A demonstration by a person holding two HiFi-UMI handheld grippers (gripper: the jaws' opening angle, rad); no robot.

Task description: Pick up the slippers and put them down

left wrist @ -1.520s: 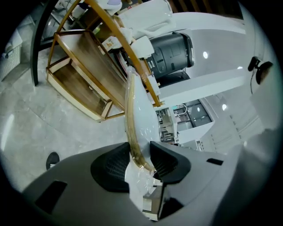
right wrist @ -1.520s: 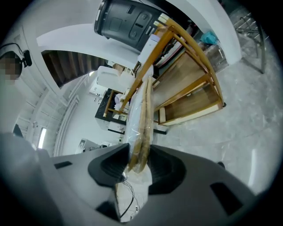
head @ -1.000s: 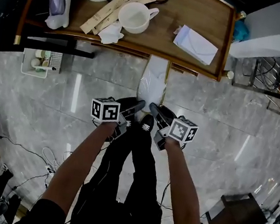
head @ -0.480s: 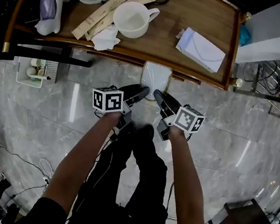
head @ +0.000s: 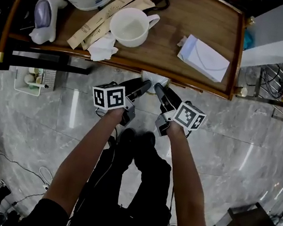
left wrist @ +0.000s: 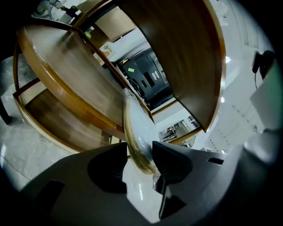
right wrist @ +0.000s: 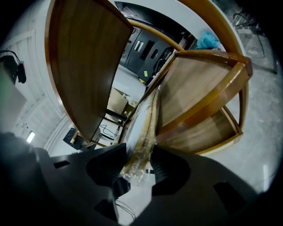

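Left hand-held gripper (left wrist: 139, 152), right hand-held gripper (right wrist: 138, 154) — jaws just easing open, pinching white slippers (left wrist: 135, 128) — clear wrap

We saw the slippers (left wrist: 138, 132) sealed in thin clear plastic film, crinkled and shiny, over a smooth white body with a yellowish edge. The table (head: 197, 13) was brown wood, varnished to a semi-gloss, grain showing. The floor (head: 52, 118) was grey marble-look slab, polished, with mirror glare. We logged 1 white glossy cup (head: 130, 26), brown matt paper sachets (head: 100, 18), 1 soft crumpled tissue (head: 102, 47) and 1 white matt paper pad (head: 204, 57).
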